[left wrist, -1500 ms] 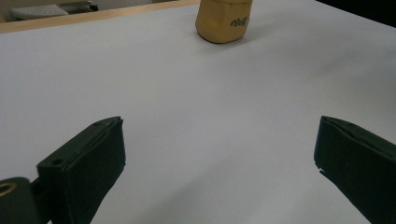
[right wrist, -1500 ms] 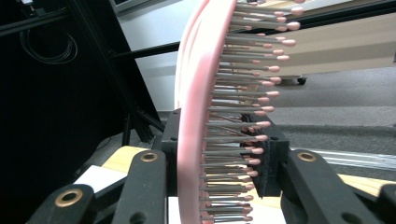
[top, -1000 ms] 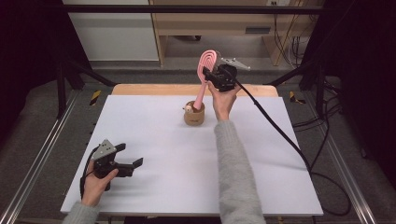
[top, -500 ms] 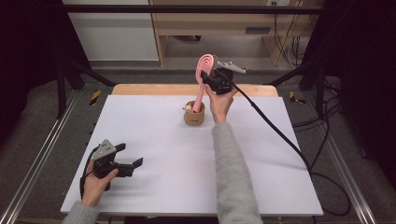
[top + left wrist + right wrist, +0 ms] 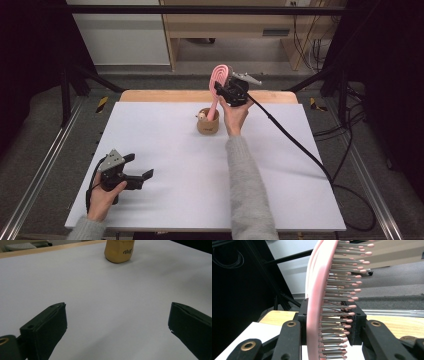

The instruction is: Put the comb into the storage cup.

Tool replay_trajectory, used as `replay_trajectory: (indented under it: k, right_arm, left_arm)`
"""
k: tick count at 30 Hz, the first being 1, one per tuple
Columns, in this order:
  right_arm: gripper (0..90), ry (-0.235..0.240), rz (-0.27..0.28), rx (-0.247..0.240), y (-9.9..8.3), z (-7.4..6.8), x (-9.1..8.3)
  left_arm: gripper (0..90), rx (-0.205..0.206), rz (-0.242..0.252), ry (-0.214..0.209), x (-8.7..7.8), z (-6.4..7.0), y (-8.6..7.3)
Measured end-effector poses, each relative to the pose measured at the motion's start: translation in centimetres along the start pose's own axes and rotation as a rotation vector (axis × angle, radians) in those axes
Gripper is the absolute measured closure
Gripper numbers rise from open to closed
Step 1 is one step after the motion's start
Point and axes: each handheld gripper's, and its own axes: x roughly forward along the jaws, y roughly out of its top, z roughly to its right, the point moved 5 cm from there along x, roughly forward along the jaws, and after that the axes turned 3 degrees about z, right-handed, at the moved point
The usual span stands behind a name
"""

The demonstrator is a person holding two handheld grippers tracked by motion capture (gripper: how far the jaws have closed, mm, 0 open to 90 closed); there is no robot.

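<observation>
Right claw (image 5: 226,89) with hairbrush (image 5: 219,80) near table's far edge (image 5: 165,95)

Count on the table (image 5: 165,145): one pink hairbrush (image 5: 220,76), one tan holder cup (image 5: 208,122) — something small and light shows at its rim, can't tell what it is. Two grippers: left gripper (image 5: 131,173), right gripper (image 5: 226,91). Two hands, one per gripper. One cable (image 5: 295,145) trails off the right side — one white sheet under everything.
</observation>
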Motion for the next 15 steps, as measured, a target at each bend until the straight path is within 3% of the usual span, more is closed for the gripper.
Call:
replay_trajectory:
  k: [10,15]
  right_arm:
    - [63.4,-0.015,-0.015,-0.012,-0.9,-0.3,0.1]
    - [63.3,-0.019,-0.008,0.008,-1.2,-0.1,0.0]
  left_arm:
    - [2.1,0.004,-0.005,-0.001,0.0,0.0,0.0]
    - [2.1,0.007,-0.003,-0.001,0.0,0.1,0.0]
